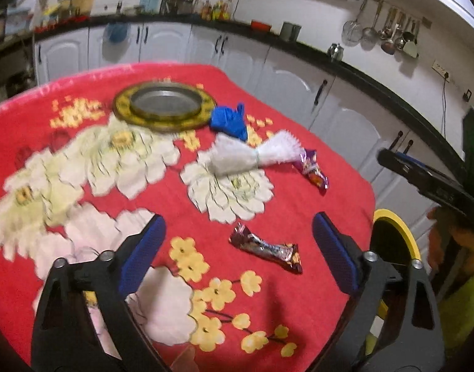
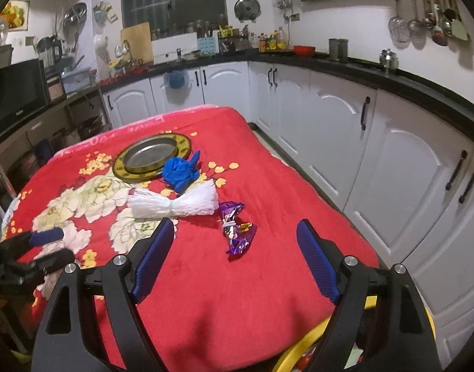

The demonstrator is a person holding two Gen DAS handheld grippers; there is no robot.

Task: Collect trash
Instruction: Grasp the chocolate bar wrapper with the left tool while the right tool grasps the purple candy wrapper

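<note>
- Left wrist view: the left gripper (image 1: 238, 243) hangs over a table spread with a red flowered cloth (image 1: 283, 303). Its jaws stand wide apart and grip nothing. A dark candy wrapper (image 1: 265, 248) lies flat on the cloth between the two blue pads (image 1: 143, 251), touching neither.
- At the far end of the table sits a round metal tray with a yellow rim (image 1: 165, 108); its bowl looks bare.
- Just right of the tray lies a crumpled blue glove (image 1: 229, 122), nearer a white foam net sleeve (image 1: 252, 155), and at that sleeve's right end a purple wrapper (image 1: 312, 170).
- A yellow-rimmed bin (image 1: 395, 232) stands off the table's right edge; its inside is dark and its contents cannot be told. Above it reaches the right gripper (image 1: 423, 176).
- Right wrist view: the right gripper (image 2: 235, 257) also has its jaws spread wide and empty over bare cloth (image 2: 237, 303). The purple wrapper (image 2: 237, 229) lies just beyond the pads.
- Farther off lie the foam sleeve (image 2: 174, 204), the glove (image 2: 179, 172) and the tray (image 2: 151, 158), the glove touching the tray's rim.
- The bin's yellow rim (image 2: 302, 347) shows below the near table edge. The left gripper (image 2: 41, 245) enters at left.
- White cabinets (image 2: 392, 161) line the wall to the right.
</note>
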